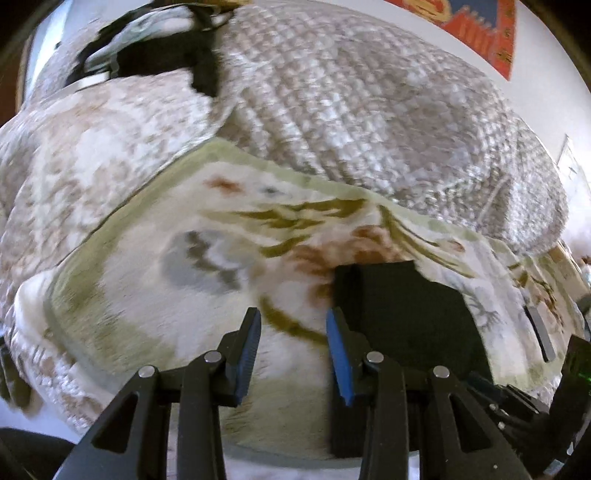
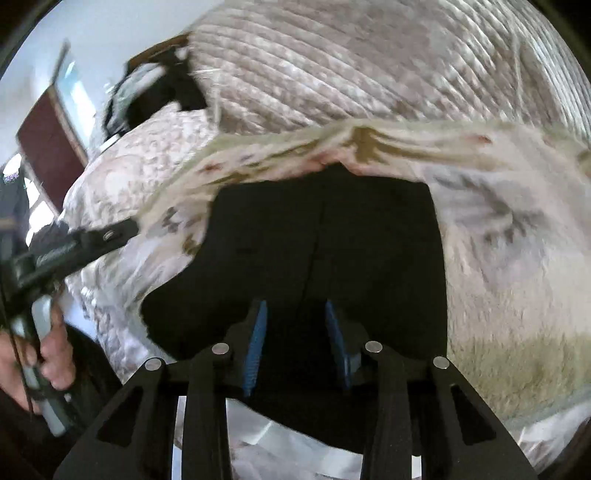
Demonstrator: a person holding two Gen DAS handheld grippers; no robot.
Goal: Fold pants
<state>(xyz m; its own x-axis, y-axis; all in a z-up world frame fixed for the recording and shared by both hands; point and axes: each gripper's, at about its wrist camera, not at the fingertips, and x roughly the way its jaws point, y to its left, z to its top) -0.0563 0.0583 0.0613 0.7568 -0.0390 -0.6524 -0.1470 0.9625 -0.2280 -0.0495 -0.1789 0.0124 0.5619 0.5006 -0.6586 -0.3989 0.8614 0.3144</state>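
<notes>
The black pants (image 2: 321,240) lie folded in a flat block on a floral blanket (image 2: 509,229). My right gripper (image 2: 295,325) hovers over their near part, its blue pads apart; I see no cloth pinched between them. In the left wrist view the pants (image 1: 406,314) are at the lower right. My left gripper (image 1: 293,332) stands open just left of them over the blanket (image 1: 184,295), its right finger (image 1: 340,350) overlapping the pants' left edge. Nothing is between its pads.
A quilted beige bedspread (image 1: 351,110) covers the bed beyond the blanket. Another dark garment (image 1: 166,59) lies at the far left of the bed. A hand (image 2: 51,350) holds the left gripper's handle. A red patterned hanging (image 1: 480,26) is on the wall.
</notes>
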